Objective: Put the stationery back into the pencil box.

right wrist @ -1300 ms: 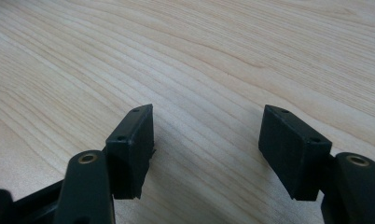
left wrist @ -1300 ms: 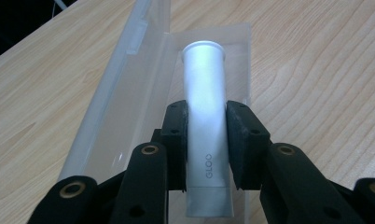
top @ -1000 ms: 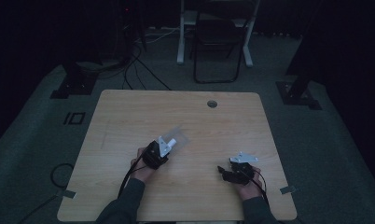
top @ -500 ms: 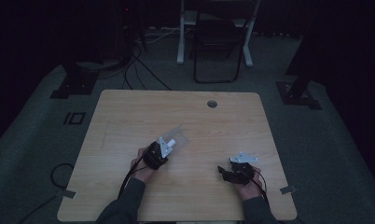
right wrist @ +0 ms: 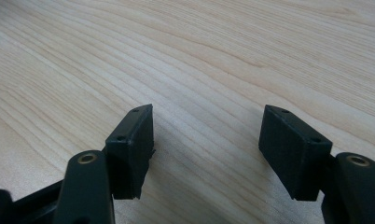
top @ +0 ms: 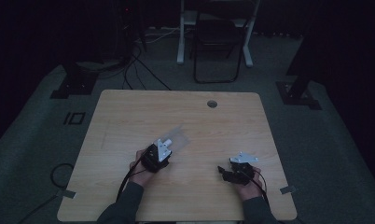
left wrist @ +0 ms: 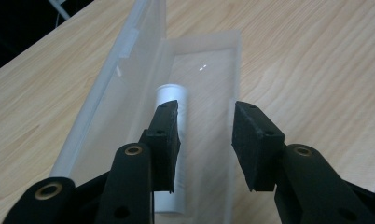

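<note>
— While my left gripper point(left wrist: 204, 140) hangs over the case point(left wrist: 195, 84), what do you read from it?

— Its jaws have just been opening. The white tube point(left wrist: 172, 100) lies in the tray of the clear case, under the left jaw, and the pads do not press on it, so it's released.

— Where's the case on the desk point(top: 129, 112)?

— Near the middle, a little toward my edge, just ahead of the left gripper point(top: 160, 150). The lid stands open, raised along one long side.

— And my right gripper point(right wrist: 206, 140)?

— Jaws spread, bare wood between them. It sits near the desk's near right corner point(top: 227, 173), well apart from the case point(top: 176, 138).
</note>
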A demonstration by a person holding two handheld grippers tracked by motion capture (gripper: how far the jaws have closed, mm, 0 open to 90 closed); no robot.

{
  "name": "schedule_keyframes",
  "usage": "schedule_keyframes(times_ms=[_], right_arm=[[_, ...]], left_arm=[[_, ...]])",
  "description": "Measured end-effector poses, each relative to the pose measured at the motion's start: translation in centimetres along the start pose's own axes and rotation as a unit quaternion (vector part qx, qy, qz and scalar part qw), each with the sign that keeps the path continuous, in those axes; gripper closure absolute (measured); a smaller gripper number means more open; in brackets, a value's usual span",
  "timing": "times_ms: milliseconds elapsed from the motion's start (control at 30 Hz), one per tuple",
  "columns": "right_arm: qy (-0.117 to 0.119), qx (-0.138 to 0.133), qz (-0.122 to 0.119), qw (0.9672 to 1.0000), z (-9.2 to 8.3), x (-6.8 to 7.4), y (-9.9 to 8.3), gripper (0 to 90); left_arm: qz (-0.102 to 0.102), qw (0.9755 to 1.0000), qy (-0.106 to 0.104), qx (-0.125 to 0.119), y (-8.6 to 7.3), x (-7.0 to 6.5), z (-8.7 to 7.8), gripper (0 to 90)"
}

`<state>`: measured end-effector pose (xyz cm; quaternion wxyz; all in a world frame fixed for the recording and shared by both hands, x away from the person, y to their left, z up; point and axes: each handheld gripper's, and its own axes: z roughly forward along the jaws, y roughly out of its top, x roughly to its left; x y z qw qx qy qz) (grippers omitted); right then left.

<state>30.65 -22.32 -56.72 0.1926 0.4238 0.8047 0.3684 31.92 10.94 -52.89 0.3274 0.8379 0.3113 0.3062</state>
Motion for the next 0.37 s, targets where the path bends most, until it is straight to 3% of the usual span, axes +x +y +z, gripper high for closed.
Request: schedule_keyframes(times_ms=[167,267,367], right_arm=[[0.000,0.000,0.000,1.0000,0.0,0.0,0.0,35.4],[0.000,0.000,0.000,1.0000,0.0,0.0,0.0,35.5],[0.000,0.000,0.000,1.0000,0.0,0.0,0.0,35.4]], left_arm=[[-0.016,0.9993,-0.032,-0.015,-0.4,-0.7,-0.9,57.2],[-0.032,0.9975,-0.059,-0.021,-1.1,-1.2,-1.4,54.1],[-0.047,0.9961,-0.072,-0.019,-2.0,-2.0,-1.6,52.1]])
